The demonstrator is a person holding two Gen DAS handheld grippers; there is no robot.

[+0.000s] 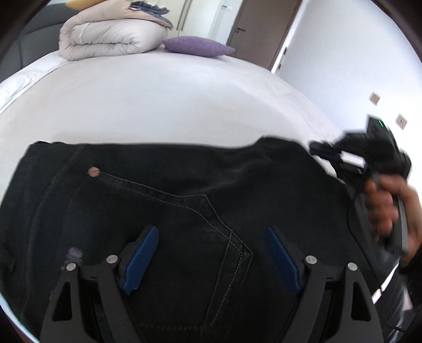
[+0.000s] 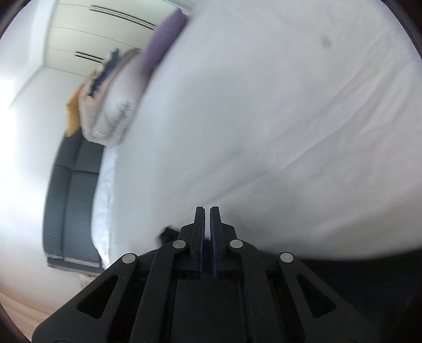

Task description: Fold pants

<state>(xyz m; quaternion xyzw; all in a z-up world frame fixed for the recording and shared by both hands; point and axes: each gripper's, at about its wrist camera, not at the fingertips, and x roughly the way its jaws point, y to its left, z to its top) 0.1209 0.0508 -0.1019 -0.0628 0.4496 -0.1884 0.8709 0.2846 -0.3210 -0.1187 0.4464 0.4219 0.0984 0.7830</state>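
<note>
pants [image 1: 184, 198], black stitched denim, folded

Black jeans on the bed

The pants [image 1: 184, 211] lie flat, back pocket up, pale stitching, across the white bed's [image 1: 171, 100] near edge.

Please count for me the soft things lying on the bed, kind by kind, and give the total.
Black pants: 1
Folded beige duvet: 1
Purple cushion: 1
Small folded dark cloth on top of the duvet: 1
Total: 4, all on the white bed
</note>
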